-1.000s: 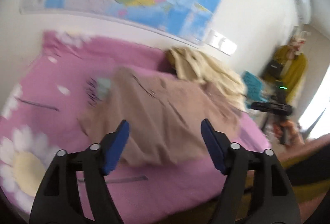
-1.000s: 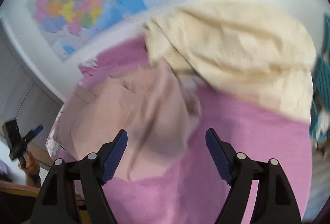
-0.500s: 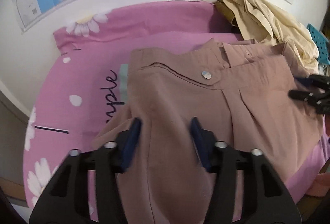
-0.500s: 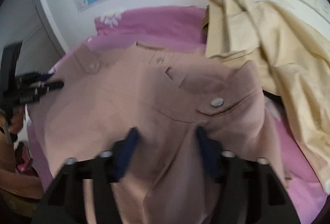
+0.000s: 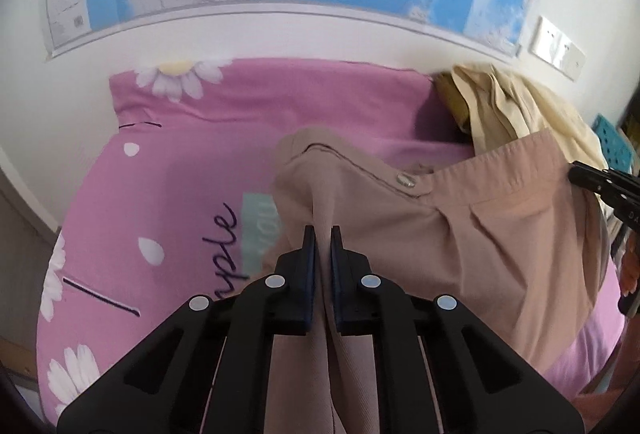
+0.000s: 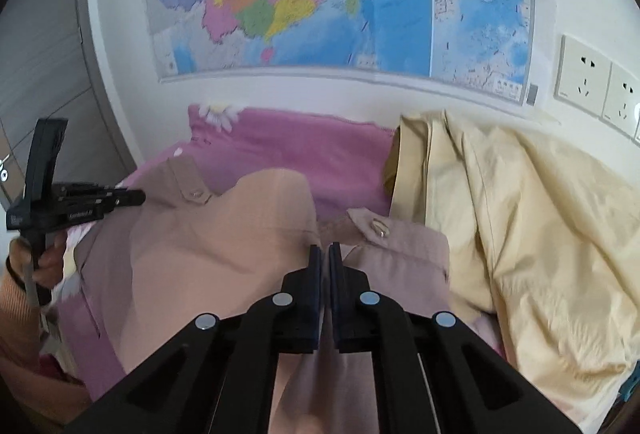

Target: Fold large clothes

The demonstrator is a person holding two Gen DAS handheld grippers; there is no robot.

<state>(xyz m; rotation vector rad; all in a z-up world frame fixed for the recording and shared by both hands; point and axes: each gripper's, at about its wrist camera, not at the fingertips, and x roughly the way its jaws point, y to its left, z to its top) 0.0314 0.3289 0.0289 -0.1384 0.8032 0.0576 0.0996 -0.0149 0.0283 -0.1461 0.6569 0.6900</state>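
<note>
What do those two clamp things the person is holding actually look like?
Both are black plastic. The left gripper and right gripper each have two angular arms with round silver rivets and flat dark blue pads on the fingers. From the side, small white lettering marks the left gripper's body.

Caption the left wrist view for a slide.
Left gripper pinching a fold of the tan shirt over a pink bedsheet.

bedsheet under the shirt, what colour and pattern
Pink bedsheet with white daisies and dark lettering, clearest in the left wrist view.
</note>
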